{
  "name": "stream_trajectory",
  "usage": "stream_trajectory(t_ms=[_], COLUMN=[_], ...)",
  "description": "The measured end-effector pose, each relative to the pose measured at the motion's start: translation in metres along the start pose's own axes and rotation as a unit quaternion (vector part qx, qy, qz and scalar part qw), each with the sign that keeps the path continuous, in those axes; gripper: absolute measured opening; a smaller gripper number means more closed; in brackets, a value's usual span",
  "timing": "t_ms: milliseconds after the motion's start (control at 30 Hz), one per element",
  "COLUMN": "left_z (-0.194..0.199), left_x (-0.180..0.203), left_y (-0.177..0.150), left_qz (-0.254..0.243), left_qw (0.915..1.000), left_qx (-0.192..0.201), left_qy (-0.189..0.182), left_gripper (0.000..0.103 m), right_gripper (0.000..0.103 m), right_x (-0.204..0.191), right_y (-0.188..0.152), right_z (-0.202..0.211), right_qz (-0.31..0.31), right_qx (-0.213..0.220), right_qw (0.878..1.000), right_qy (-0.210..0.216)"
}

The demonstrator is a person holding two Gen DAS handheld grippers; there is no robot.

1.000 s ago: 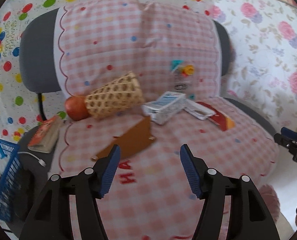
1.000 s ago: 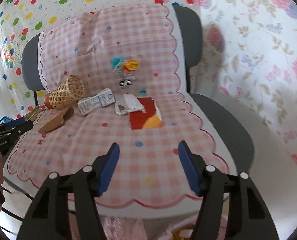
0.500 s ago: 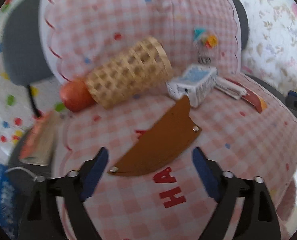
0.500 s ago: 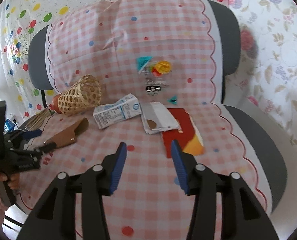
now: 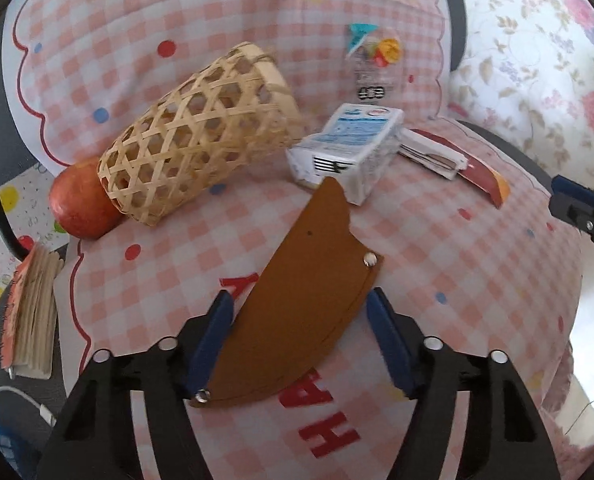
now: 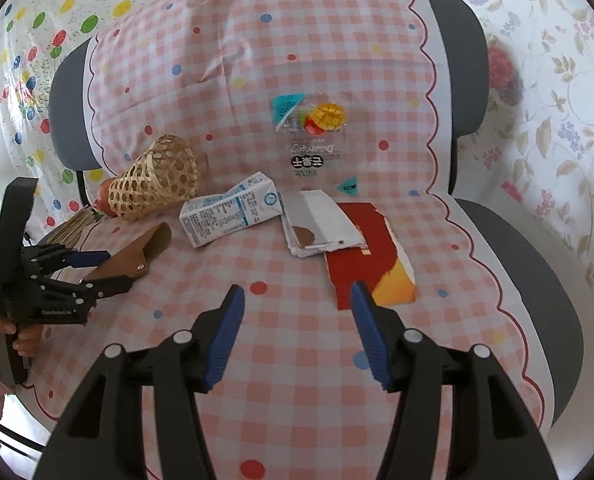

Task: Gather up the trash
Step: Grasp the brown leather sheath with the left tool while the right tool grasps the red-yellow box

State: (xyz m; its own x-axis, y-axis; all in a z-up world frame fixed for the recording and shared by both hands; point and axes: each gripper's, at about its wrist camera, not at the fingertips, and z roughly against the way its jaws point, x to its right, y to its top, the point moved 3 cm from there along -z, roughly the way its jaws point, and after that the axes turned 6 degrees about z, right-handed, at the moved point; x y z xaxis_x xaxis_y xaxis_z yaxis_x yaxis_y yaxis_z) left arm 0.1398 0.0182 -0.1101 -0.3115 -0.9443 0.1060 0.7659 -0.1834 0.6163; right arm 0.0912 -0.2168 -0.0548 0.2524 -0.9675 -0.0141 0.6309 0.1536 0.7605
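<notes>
Lying sideways: wicker basket (image 5: pixel 201 132), inside unclear; apple (image 5: pixel 81 204) touching.

One basket (image 5: pixel 201 132), one apple (image 5: pixel 79 204), one carton (image 6: pixel 231 208), one sheath (image 5: pixel 301 292), two wrappers (image 6: pixel 371 258).

Matt brown leather sheath (image 5: pixel 301 300) w/ metal rivets; woven bamboo basket (image 5: pixel 201 136); glossy paper carton (image 5: pixel 349 152); checked cloth cover (image 6: pixel 297 80).

Cloth (image 5: pixel 477 280) near edge: big red letters, "HA" legible upside down, another "A" partly under the brown sheath (image 5: pixel 297 308).
Clear wrapper (image 6: pixel 317 140) far, on backrest: mirrored print, looks like "Dried Mango"; black characters below, unreadable.
Milk carton (image 6: pixel 233 208): fine blue print, round logo, too small to read.
Left gripper (image 6: pixel 93 270) body: small white lettering, not legible.
</notes>
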Motion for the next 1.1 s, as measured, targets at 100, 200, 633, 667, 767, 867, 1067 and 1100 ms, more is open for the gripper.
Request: stream_trajectory(t_ms=[100,200,633,667,767,867,1067,1100], left_z=[0.007,0.015,-0.004,-0.002,0.004,0.015,0.038,0.038], left_x=[0.014,0.029,0.048,0.052,0.062,0.064,0.059,0.059], left_y=[-0.008,-0.018,-0.003,-0.004,-0.008,-0.011,-0.005,-0.004], left_qz=[0.005,0.011,0.043,0.036,0.017,0.030,0.059,0.061], left_qw=[0.9995,0.9992,0.9977,0.9980,0.9976,0.9978,0.9953,0.9953], left_qx=[-0.016,-0.021,0.000,0.003,0.017,0.037,0.067,0.067], left_qy=[-0.026,-0.033,0.051,0.051,0.066,0.047,0.038,0.035], left_gripper=[0.058,0.061,0.056,0.052,0.051,0.051,0.051,0.051], right_gripper=[0.055,0.055,0.055,0.055,0.055,0.055,0.073,0.074], right_x=[0.008,0.015,0.037,0.037,0.041,0.044,0.049,0.049], right_y=[-0.006,-0.011,-0.024,-0.024,-0.024,-0.024,-0.018,-0.016], right_z=[0.004,0.007,0.015,0.016,0.017,0.014,-0.014,-0.024], right_qz=[-0.007,-0.016,-0.035,-0.035,-0.037,-0.034,-0.021,-0.015], right_qx=[-0.003,-0.004,-0.005,-0.004,-0.004,-0.008,-0.032,-0.042], right_qw=[1.000,1.000,0.999,0.999,0.999,0.999,0.999,0.999], right_qy=[-0.005,-0.011,-0.022,-0.023,-0.026,-0.027,-0.026,-0.024])
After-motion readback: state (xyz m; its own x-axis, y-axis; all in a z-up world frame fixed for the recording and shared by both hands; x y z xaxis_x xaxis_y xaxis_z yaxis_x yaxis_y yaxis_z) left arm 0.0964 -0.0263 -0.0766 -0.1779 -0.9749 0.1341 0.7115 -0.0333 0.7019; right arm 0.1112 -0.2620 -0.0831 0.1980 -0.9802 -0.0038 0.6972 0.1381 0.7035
